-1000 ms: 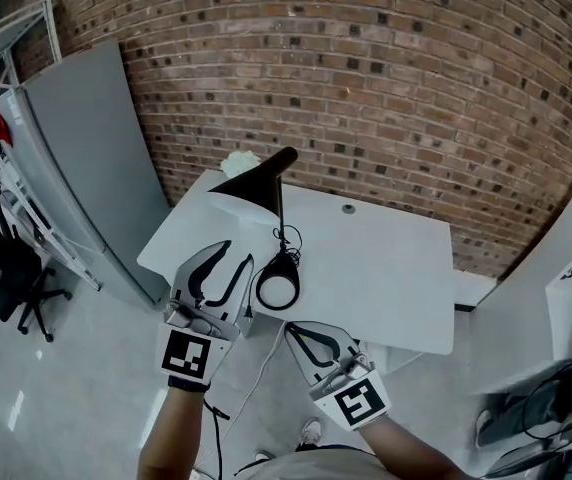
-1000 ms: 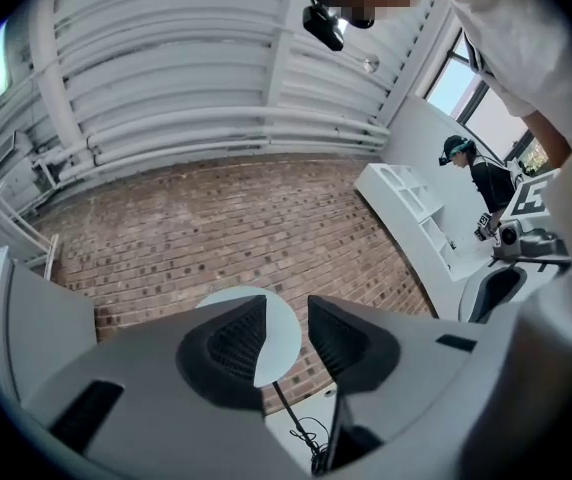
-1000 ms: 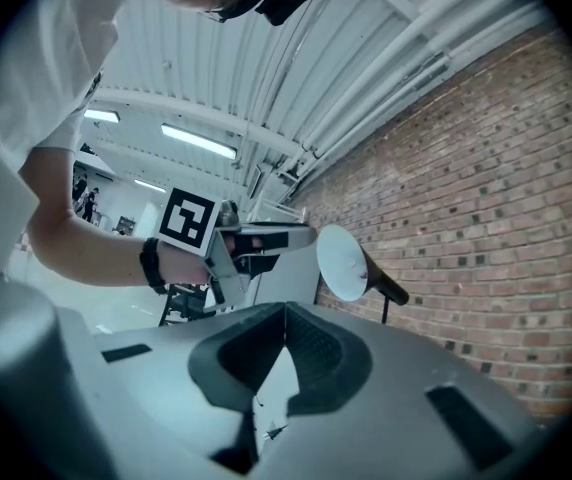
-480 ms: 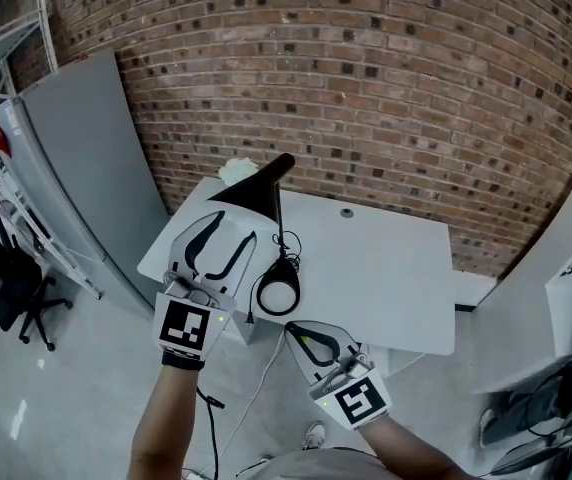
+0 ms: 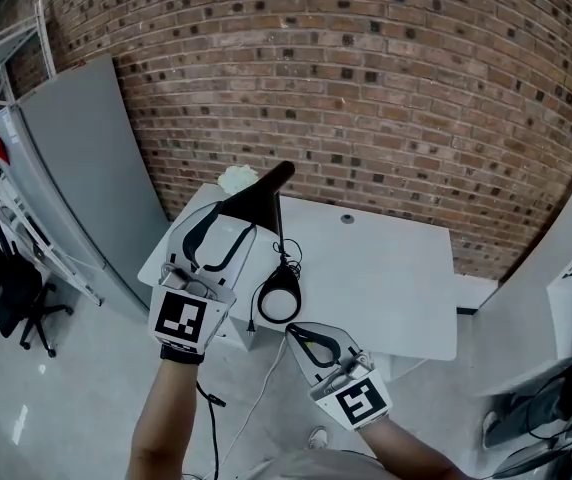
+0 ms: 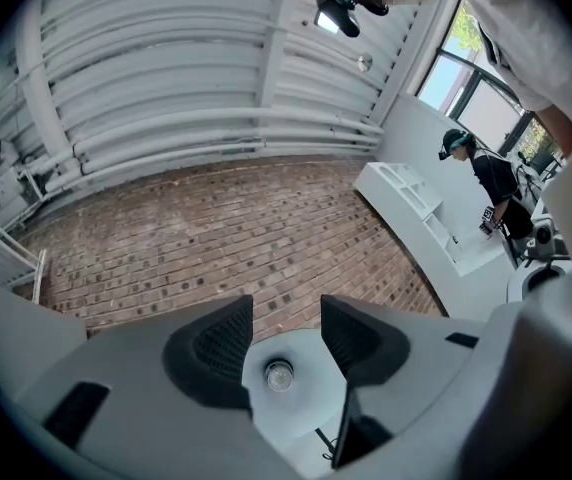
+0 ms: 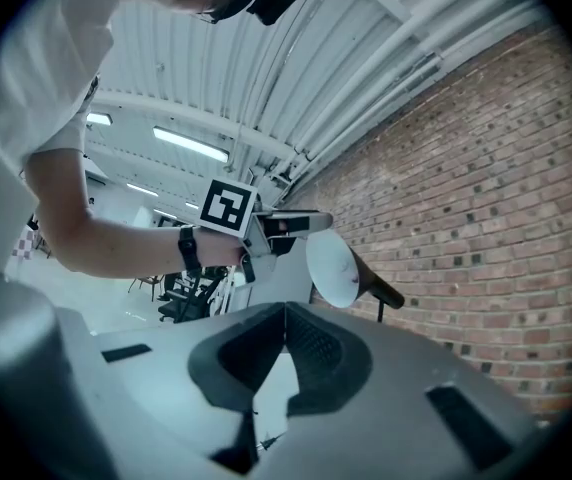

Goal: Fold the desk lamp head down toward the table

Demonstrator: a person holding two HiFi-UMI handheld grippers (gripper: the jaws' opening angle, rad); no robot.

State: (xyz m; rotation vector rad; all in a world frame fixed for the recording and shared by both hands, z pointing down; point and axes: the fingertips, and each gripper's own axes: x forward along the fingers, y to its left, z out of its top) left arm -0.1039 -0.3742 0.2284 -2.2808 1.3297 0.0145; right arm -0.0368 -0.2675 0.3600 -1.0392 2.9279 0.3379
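1. White table (image 5: 396,268): pushed up against the brick wall (image 5: 386,88), carrying the lamp on its left half.
2. Black desk lamp (image 5: 278,230): planted near the tabletop's front edge, left of the middle, leaning up on a thin stem toward the back-left corner. Probably light and top-heavy. Likely to skid or tip if shoved sideways rather than turned about its hinge.
3. Raised left gripper (image 5: 236,222): hovering over the tabletop's left edge, just beside the shade. Jaws (image 6: 286,313) at full spread, having just been opening. Nothing pinched; only the shade's mouth visible ahead through the gap.
4. Low right gripper (image 5: 301,338): parked off the front edge, well apart from the lamp. Jaws (image 7: 284,313) pressed together on nothing.
5. Cone-shaped lamp head (image 5: 251,200): not yet folded, held high over the back-left corner, mouth tipped down and left, white inside. Looks stiff, smooth and tapered, so prone to slipping out of flat pads. Better taken across the rim or at the narrow neck, then eased down slowly.
6. Round base (image 5: 282,282): small footprint by the front edge. Worth pinning with the free gripper during the fold.
7. Single bulb (image 6: 279,374): seated deep in the shade. Fragile, best left untouched.
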